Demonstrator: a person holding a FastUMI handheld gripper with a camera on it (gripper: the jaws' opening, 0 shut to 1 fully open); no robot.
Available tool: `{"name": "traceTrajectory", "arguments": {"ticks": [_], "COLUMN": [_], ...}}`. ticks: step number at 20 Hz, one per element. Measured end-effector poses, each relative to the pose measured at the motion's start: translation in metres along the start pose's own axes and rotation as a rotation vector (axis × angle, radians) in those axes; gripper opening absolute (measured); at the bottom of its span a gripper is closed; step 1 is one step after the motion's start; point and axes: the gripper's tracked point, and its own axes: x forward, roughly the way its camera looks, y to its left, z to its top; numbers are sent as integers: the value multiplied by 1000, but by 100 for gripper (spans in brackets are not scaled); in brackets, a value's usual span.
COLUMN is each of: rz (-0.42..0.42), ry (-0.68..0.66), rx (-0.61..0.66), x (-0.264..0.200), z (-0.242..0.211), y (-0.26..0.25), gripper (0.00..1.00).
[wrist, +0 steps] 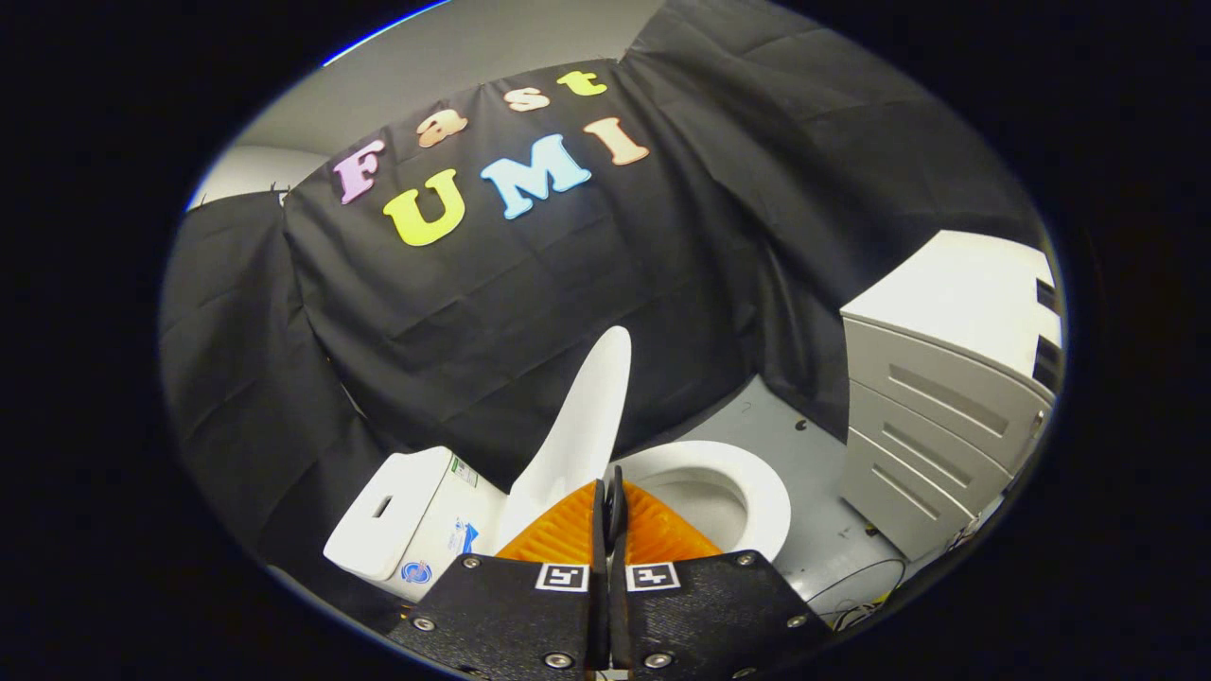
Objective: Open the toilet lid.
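A white toilet stands just ahead of the fingers. Its lid (582,421) is raised almost upright, its edge turned toward me, leaning toward the white tank (402,515). The seat ring (757,478) and the bowl lie uncovered to the right of the lid. My gripper (610,497) is shut, its two fingers pressed together with nothing between them. The fingertips sit right by the lower part of the lid, at the near rim of the seat; whether they touch the lid I cannot tell.
A white drawer cabinet (932,416) stands to the right of the toilet on the grey floor (804,445). Black cloth hangs behind and to the left of the toilet. Thin cables (856,591) lie on the floor near the cabinet's base.
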Motion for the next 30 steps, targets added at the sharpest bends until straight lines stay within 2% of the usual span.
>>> {"name": "traceTrajectory", "arguments": {"ticks": [7, 10, 21, 26, 30], "rz": [8, 17, 68, 80, 121], "ry": [-39, -51, -84, -89, -112], "rx": [-221, -279, -393, -399, -430], "x": [-10, -14, -20, -21, -20], "z": [23, 29, 38, 38, 37], "y": [62, 88, 165, 192, 224], "gripper": [0, 0, 0, 0, 0]}}
